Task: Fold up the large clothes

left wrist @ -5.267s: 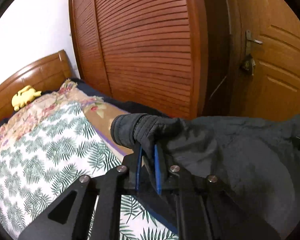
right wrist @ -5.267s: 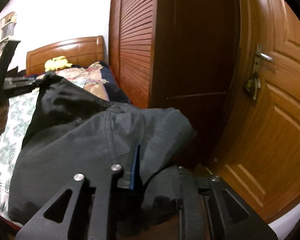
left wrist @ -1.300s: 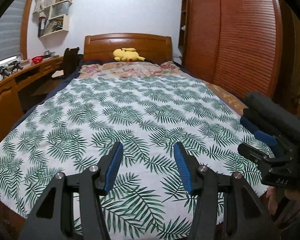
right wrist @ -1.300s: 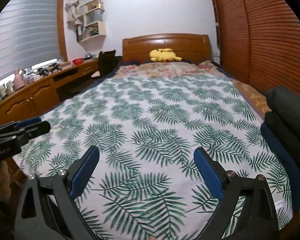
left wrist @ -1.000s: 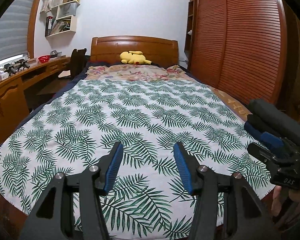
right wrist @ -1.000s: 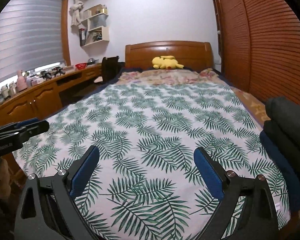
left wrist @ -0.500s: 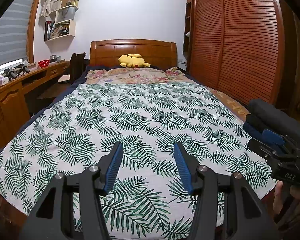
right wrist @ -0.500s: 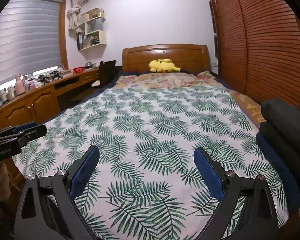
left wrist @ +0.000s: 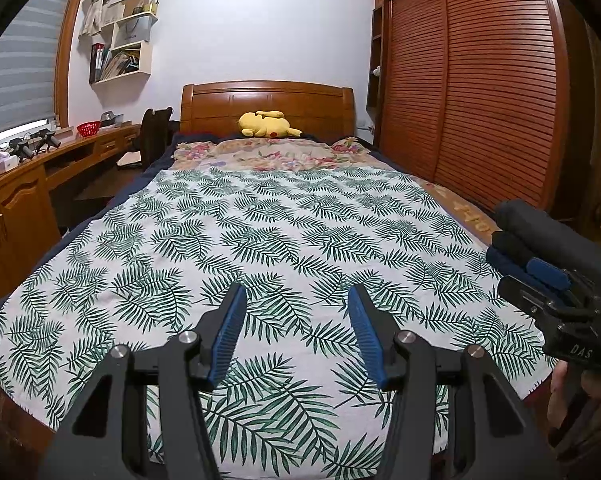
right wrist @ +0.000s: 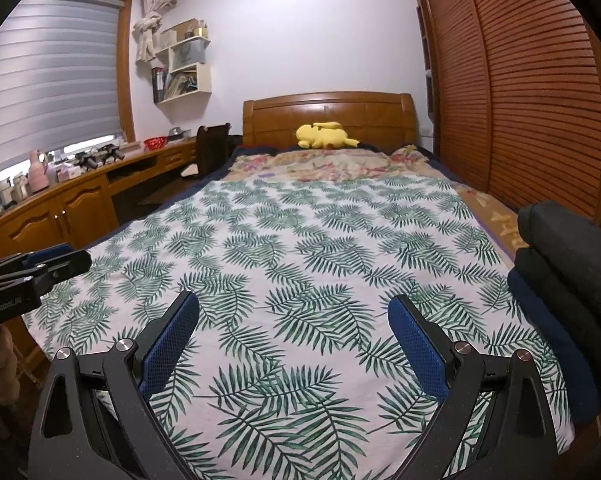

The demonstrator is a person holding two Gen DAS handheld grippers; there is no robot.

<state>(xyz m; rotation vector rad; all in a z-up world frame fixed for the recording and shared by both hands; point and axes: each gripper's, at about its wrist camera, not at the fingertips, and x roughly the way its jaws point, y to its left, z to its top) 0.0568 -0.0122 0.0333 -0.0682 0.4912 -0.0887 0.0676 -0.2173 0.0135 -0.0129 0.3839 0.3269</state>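
Note:
A stack of folded dark clothes (right wrist: 564,280) lies on the bed's right edge, grey pieces on top and a navy one below; it also shows in the left wrist view (left wrist: 540,236). My left gripper (left wrist: 296,300) is open and empty over the foot of the bed. My right gripper (right wrist: 294,312) is open wide and empty, left of the stack. The right gripper also appears at the right of the left wrist view (left wrist: 548,276), and the left gripper at the left of the right wrist view (right wrist: 40,264).
The bed carries a palm-leaf sheet (left wrist: 260,232) and a floral blanket (left wrist: 276,152) by the wooden headboard, with a yellow plush toy (left wrist: 266,124). A wooden desk (right wrist: 60,196) and chair stand left. A slatted wardrobe (left wrist: 480,80) fills the right wall.
Five seconds ago both grippers were shut on the dark garment. Now both are open and empty, and the garment lies folded on the stack. Over the last second the views rose slightly.

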